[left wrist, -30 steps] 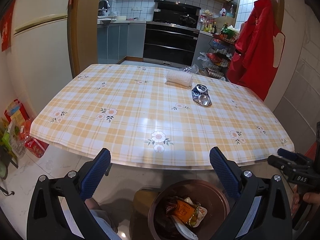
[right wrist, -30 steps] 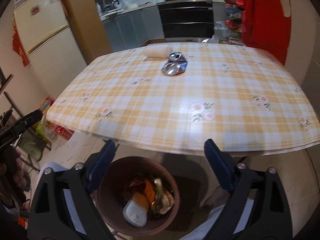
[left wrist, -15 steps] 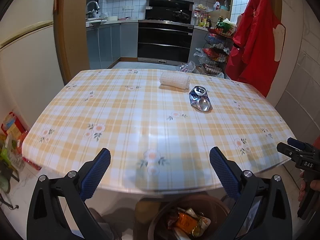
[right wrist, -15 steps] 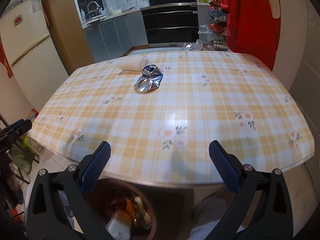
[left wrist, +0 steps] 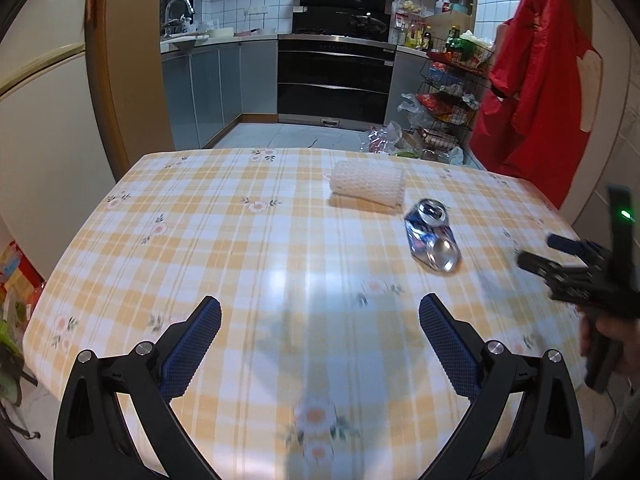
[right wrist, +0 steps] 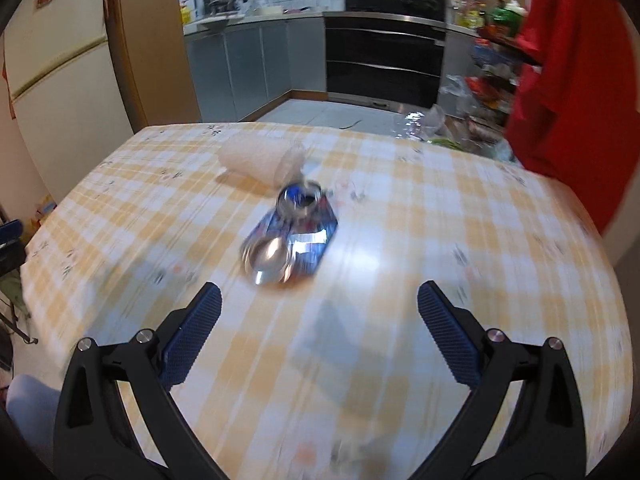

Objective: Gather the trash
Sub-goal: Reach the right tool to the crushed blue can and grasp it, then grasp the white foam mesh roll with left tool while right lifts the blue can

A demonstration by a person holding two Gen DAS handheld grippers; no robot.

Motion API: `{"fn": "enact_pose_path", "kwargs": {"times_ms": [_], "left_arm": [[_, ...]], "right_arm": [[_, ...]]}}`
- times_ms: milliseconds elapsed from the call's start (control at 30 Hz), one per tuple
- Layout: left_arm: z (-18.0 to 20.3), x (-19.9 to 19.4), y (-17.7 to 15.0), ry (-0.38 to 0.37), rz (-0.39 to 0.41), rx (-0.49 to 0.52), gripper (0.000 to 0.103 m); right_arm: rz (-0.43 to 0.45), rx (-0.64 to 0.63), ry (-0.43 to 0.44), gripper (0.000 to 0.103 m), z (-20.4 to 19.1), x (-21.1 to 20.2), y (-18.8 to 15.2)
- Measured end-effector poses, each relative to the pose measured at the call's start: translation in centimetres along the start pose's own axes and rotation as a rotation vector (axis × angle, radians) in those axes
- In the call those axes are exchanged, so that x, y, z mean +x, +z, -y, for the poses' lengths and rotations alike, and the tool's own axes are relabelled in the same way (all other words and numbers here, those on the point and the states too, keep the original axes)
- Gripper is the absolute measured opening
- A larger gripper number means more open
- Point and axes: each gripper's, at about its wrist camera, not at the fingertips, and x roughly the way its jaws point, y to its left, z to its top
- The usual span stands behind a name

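A crushed blue and silver can (left wrist: 432, 240) lies on the yellow checked tablecloth (left wrist: 240, 248), with a white foam net sleeve (left wrist: 366, 187) lying just behind it. In the right wrist view the can (right wrist: 288, 240) is close ahead, a little left of centre, and the sleeve (right wrist: 260, 162) is behind it. My left gripper (left wrist: 320, 320) is open and empty over the near part of the table. My right gripper (right wrist: 319, 308) is open and empty, just short of the can. The right gripper also shows at the right edge of the left wrist view (left wrist: 536, 256).
A red garment (left wrist: 532, 92) hangs on the wall to the right. A wire rack with bags (left wrist: 444, 100) stands behind the table. A fridge (right wrist: 60, 80) stands at the left. The kitchen cabinets and oven (left wrist: 332, 76) are at the back.
Both grippers have risen from beside the trash bin under the table edge and moved forward over the table. The right gripper has come close to the can. The bin is out of view.
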Motion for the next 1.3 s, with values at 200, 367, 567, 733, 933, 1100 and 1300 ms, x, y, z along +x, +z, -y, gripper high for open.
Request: {"fn": "enact_pose_path", "kwargs": {"times_ms": [200, 367, 567, 733, 933, 1100, 1300], "left_arm": [[-1.2, 4.9, 2.5, 0.004, -0.022, -0.026, 0.097], [-1.7, 7.8, 3.5, -0.001, -0.049, -0.043, 0.097], [-1.8, 10.3, 4.0, -0.009, -0.069, -0.044, 0.097], [-1.3, 11.6, 4.6, -0.024, -0.084, -0.044, 0.097], [-0.2, 13.9, 5.8, -0.090, -0.116, -0.035, 0.097], [0.4, 17.4, 8.6, -0.151, -0.127, -0.029, 0.097], [0.8, 21.9, 11.8, -0.182, -0.084, -0.004, 0.096]], "right_arm": [[-0.027, -0.056, 0.034, 0.096, -0.2, 8.4, 4.7], [-0.086, -0.072, 0.057, 0.086, -0.5, 13.4, 6.2], [-0.131, -0.091, 0.075, 0.082, -0.6, 16.2, 6.2], [-0.157, -0.062, 0.135, 0.064, -0.1, 16.4, 6.0], [-0.107, -0.020, 0.159, 0.062, 1.4, 14.1, 5.2], [-0.070, 0.042, 0.134, 0.061, 4.4, 12.1, 4.7], [-0.044, 0.126, 0.110, 0.061, 8.4, 10.3, 3.9]]}}
